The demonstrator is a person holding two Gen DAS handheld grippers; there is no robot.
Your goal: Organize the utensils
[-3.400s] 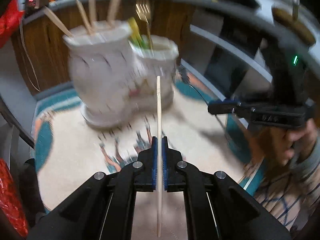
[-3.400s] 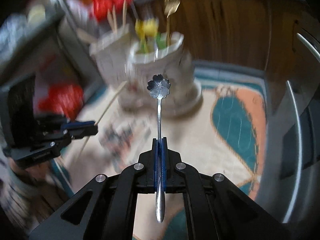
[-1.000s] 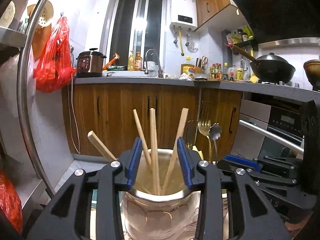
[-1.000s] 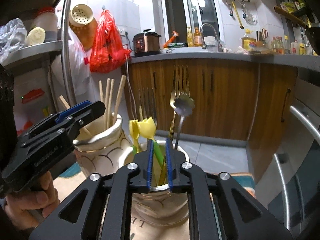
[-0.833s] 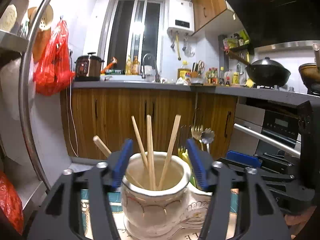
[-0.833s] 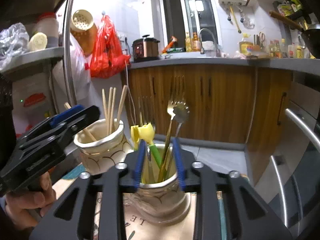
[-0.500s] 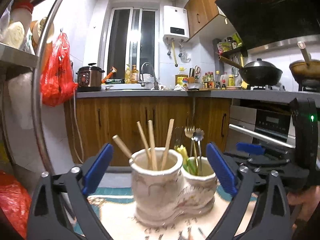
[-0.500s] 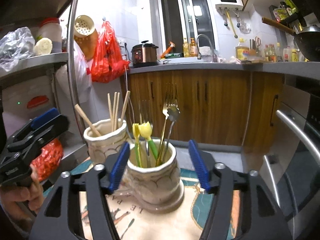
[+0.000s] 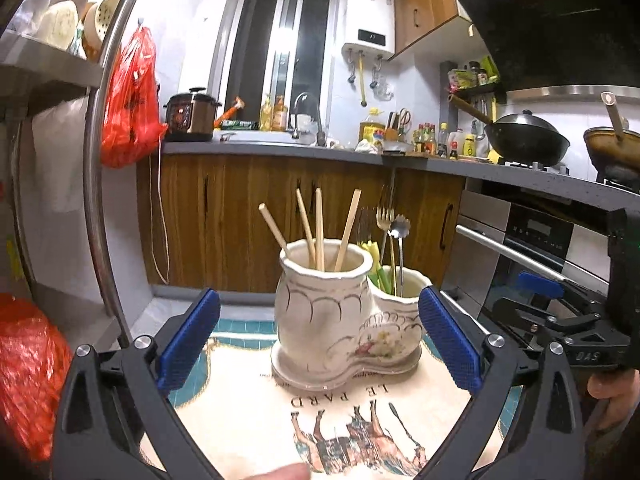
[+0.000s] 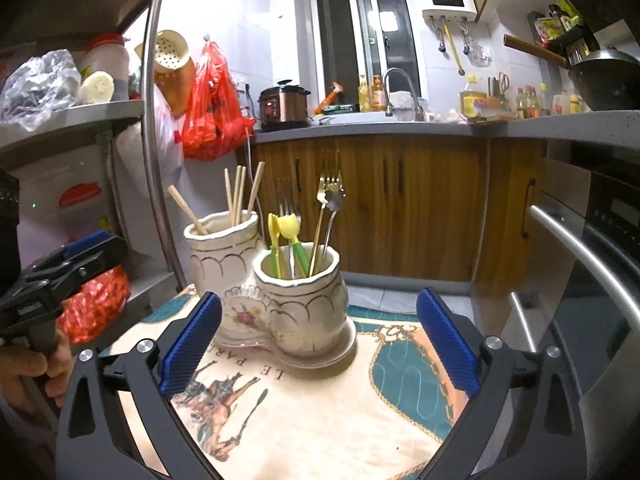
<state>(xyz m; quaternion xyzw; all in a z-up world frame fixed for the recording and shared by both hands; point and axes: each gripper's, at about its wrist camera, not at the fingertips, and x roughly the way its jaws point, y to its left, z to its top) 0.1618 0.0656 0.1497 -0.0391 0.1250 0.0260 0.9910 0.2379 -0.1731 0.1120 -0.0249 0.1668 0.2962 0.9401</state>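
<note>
Both grippers hang wide apart with nothing between the blue pads: the left gripper [image 9: 319, 336] is fully spread, and the right gripper [image 10: 319, 334] has just been opening. The cream double-pot ceramic utensil holder [image 9: 340, 320] stands on the horse-printed cloth [image 9: 256, 412] reading "LE PARD". Wooden chopsticks [image 9: 318, 228] fill its left pot; the gold fork [image 10: 322, 216], flower-headed steel spoon [image 10: 334, 210] and yellow-green plastic cutlery [image 10: 286, 240] its right.

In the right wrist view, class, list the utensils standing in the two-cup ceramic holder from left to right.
Slanted chopstick → upright chopsticks → yellow plastic utensils → gold fork → flower-headed spoon. The chopsticks stand in the left cup; the rest in the right cup.
</note>
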